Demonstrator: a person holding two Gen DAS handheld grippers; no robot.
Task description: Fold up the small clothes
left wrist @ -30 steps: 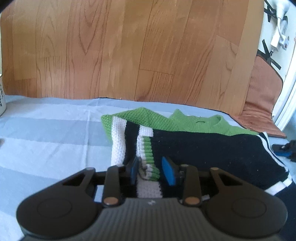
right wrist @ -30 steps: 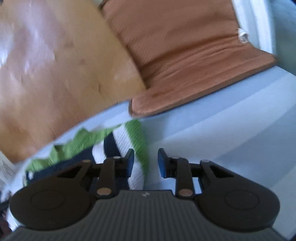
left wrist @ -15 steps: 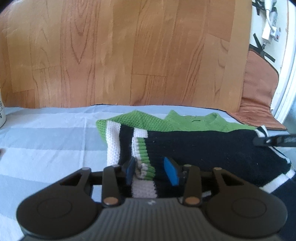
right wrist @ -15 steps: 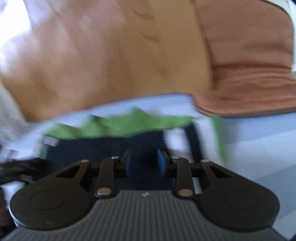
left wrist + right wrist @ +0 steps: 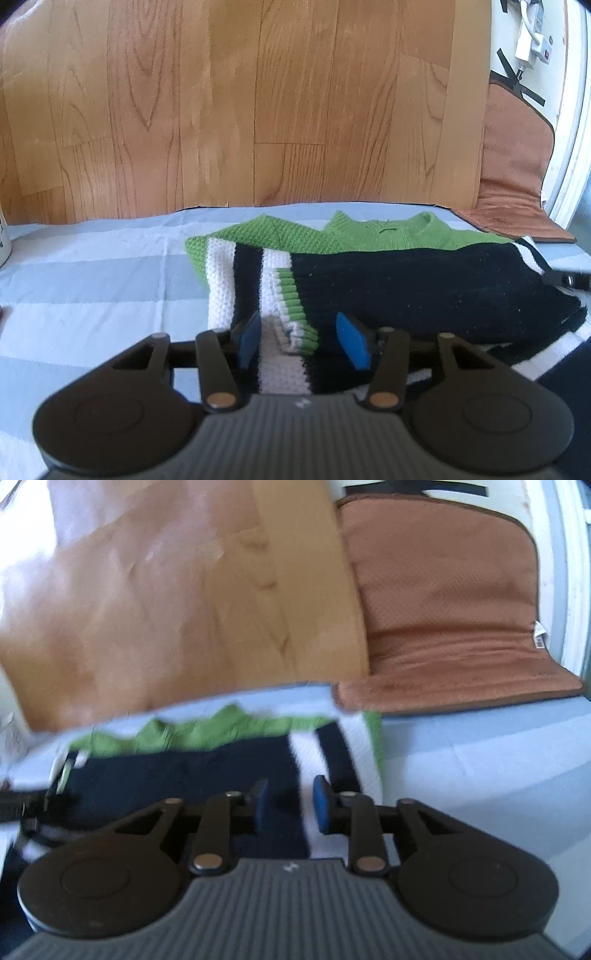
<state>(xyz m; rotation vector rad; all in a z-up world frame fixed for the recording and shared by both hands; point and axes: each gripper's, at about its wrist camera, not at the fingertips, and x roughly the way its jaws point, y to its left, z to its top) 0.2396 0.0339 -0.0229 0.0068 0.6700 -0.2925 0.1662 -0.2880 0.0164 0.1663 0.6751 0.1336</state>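
Blue pads stand clear of the knit on both sides: the left tongs (image 5: 304,341) are opening, their jaws now wider than a second ago, and the folded green-tipped cuff (image 5: 295,317) that they pinched then lies loose between them, touched by neither pad. That reads as a release; the sleeve has been laid across the body and let go.

The right tongs (image 5: 290,803) are also opening, after a brief near-closure half a second ago. Their view has swung from the bare striped cover beside the garment to the garment itself, and they now hang over the boundary between dark knit and white stripe. The blur hides whether a pad brushes the cloth, but nothing is gripped.

The sweater (image 5: 424,284) lies flat on the pale blue-and-white striped surface (image 5: 92,280), its navy body nearest and its green collar (image 5: 391,230) at the far edge. Beyond it come the wood floor (image 5: 258,110) and a brown mat (image 5: 443,609).

By my judgement both sleeves are in, so a lengthwise fold of the body would come next.
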